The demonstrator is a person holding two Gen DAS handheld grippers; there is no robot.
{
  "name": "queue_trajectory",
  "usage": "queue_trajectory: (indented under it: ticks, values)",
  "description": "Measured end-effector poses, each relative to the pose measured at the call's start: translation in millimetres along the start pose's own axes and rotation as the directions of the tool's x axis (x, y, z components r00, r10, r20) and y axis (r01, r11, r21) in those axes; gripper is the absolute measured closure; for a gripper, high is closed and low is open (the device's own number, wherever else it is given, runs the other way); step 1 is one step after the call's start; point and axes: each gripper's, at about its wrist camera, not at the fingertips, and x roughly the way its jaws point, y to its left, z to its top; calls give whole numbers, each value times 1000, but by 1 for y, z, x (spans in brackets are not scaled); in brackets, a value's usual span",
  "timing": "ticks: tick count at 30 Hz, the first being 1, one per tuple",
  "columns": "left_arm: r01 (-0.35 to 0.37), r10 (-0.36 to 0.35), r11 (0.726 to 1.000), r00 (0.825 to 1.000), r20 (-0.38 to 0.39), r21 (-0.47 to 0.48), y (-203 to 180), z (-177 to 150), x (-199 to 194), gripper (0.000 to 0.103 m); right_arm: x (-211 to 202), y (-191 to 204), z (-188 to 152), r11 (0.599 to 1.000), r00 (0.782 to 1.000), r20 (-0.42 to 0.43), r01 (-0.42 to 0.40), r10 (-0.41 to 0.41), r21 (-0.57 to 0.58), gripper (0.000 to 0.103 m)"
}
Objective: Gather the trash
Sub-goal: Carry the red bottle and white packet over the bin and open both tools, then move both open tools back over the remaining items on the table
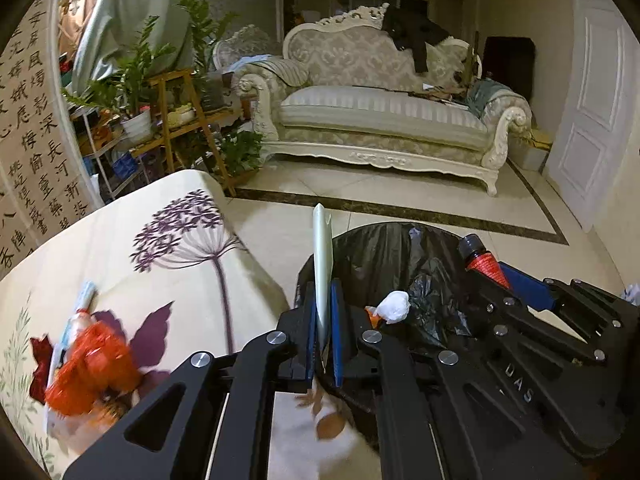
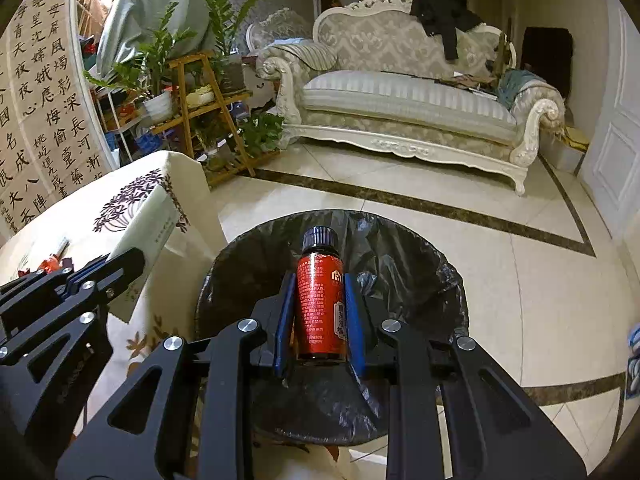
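Calligraphy-hung room: right gripper (image 2: 320, 312) jaws pinch red-labelled bottle (image 2: 320, 300); left gripper (image 1: 323, 320) jaws pinch pale wrapper (image 1: 322, 256).

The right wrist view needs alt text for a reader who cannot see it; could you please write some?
The right gripper clamps a small red-labelled bottle with a dark cap directly above a bin lined with a black bag. The left gripper reaches in from the left beside a floral-clothed table; a pale sofa stands behind.

Home living room: ornate sofa (image 1: 384, 120), houseplants (image 1: 136, 76).
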Motion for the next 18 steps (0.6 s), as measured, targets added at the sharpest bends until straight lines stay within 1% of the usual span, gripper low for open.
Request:
queue_trajectory:
  ticks: [1, 2, 4, 5, 6, 7, 9, 11, 13, 15, 18]
  values:
    - [-3, 3, 1000, 1000, -2, 4, -2, 1, 4, 96, 3, -1, 0, 1000, 1000, -3, 1, -1, 3, 79]
    - [-8, 8, 1000, 1000, -2, 5, -3, 1, 6, 92, 4, -2, 0, 1000, 1000, -4, 1, -1, 5, 79]
    - [-8, 8, 1000, 1000, -12, 3, -3, 1, 11, 85, 9, -6, 1, 1000, 1000, -7, -2, 2, 17, 78]
    - [-10, 10, 1000, 1000, -17, 0, -2, 1, 13, 78, 10, -6, 1, 1000, 1000, -10, -2, 2, 22, 77]
    - [-11, 11, 1000, 1000, -25, -3, -2, 0, 14, 71, 11, -8, 1, 1000, 1000, -12, -1, 1, 27, 73]
    - [-4, 4, 1000, 999, -34, -9, -1, 0, 16, 69, 11, -9, 1, 1000, 1000, -10, 2, -2, 30, 67]
    - [-4, 3, 1000, 999, -35, -19, 0, 0, 15, 62, 11, -11, -1, 999, 1000, -9, 9, -8, 34, 64]
    - [-8, 7, 1000, 1000, -29, -28, 1, 1, 14, 57, 12, -12, -1, 999, 1000, -12, 10, -10, 38, 64]
    - [-11, 10, 999, 1000, -26, -33, 3, 2, 14, 55, 12, -14, -2, 999, 1000, -11, 13, -13, 44, 64]
    - [-19, 19, 999, 1000, -20, -35, 5, 2, 12, 50, 10, -15, -3, 999, 1000, -9, 16, -16, 50, 63]
    - [-32, 31, 999, 999, -12, -38, 7, 3, 10, 44, 7, -18, -3, 998, 1000, -7, 23, -22, 58, 61]
